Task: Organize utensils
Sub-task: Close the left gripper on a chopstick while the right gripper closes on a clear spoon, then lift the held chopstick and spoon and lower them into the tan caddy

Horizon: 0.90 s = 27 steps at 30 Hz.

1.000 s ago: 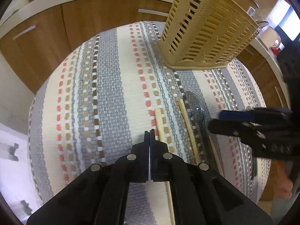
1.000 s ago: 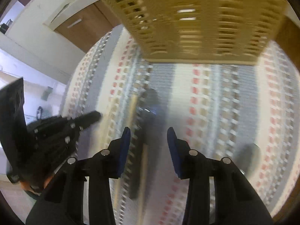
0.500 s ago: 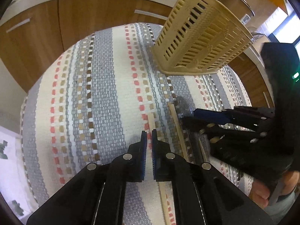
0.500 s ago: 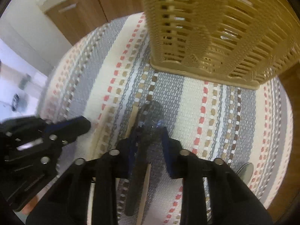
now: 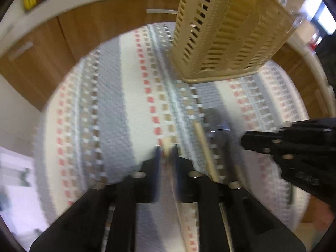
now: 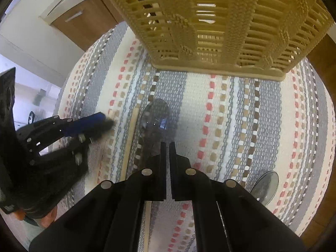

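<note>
On a striped cloth [image 5: 117, 126] lie two wooden chopsticks and a smoky clear spoon [image 6: 155, 115]. My left gripper [image 5: 167, 147] points down at the near chopstick [image 5: 167, 143]. Its jaws are opening a little, with the chopstick's end in the gap and untouched. The other chopstick [image 5: 204, 147] lies just to the right, beside the spoon [image 5: 218, 124]. My right gripper [image 6: 167, 145] is shut where the spoon's neck runs in under its fingertips. In the left wrist view it [image 5: 243, 141] reaches in from the right. The left gripper [image 6: 109, 124] shows blurred at the left of the right wrist view.
A tan slotted utensil basket [image 5: 226, 31] [image 6: 220, 21] stands on the cloth's far side. A second clear spoon [image 6: 265, 187] lies at the near right. Wooden cabinet doors [image 5: 94, 27] ring the round table. A person's hand [image 6: 48, 216] holds the left gripper.
The left gripper has slid right until its jaws straddle the near chopstick's end, and they have parted slightly. The right jaws have closed from well apart onto the spoon's neck.
</note>
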### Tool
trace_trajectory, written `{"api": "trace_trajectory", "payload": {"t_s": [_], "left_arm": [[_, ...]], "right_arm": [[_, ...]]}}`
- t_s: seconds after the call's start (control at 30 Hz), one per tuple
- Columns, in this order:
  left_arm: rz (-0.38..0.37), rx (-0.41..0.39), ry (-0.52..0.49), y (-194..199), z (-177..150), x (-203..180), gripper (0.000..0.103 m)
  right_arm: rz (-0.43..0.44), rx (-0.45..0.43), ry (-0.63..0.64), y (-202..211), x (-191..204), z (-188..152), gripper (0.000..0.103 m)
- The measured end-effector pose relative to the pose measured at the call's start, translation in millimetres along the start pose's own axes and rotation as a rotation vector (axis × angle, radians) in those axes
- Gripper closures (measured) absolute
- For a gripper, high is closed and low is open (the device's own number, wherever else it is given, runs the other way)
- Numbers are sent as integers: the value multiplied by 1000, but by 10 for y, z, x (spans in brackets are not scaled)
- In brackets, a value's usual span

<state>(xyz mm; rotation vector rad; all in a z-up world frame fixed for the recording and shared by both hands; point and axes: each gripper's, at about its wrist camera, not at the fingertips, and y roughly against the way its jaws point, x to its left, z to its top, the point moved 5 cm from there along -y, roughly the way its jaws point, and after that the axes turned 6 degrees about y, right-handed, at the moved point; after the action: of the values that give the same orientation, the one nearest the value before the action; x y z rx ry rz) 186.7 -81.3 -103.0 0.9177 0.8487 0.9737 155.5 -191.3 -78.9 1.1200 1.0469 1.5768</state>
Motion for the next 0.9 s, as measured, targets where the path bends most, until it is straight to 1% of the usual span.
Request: {"api": "trace_trajectory", "payload": {"t_s": [0.07,0.17,0.27,0.33,0.4,0.43,0.5,0.63,0.7,0.8,0.87,0.9], "left_arm": [[4,-9,-2,-8,1,-9,98],[-26,-13,44,17,-19,71,98],[-28,-25,94,69,3,301,98],[-50,-23,118,94,-19,398,98],[-52,-23,126,111,-55,465,98],[-55,-24,128,112,-61,491,98],[-67,-28,128,121,-76,499,98],[-86,-35,131,136,-95,534,98],[-96,-37,132,152,-111,555,98],[-111,-40,132,133,-111,550,98],[-117,-41,132,199,-142,632,98],[-118,-41,132,204,-145,638,98]], "right_arm": [[-3,-6,0,17,6,11,101],[8,4,9,55,15,50,99],[0,28,38,-11,113,98,90],[-15,33,55,-43,165,118,85],[-27,38,63,-68,181,139,74],[-42,36,64,-69,191,151,72],[-73,34,80,-80,237,171,71],[-139,69,101,-206,343,188,71],[-178,70,128,-229,405,216,71],[-192,74,121,-257,429,280,71],[-190,75,106,-288,446,346,68],[-199,80,108,-311,466,384,69]]}}
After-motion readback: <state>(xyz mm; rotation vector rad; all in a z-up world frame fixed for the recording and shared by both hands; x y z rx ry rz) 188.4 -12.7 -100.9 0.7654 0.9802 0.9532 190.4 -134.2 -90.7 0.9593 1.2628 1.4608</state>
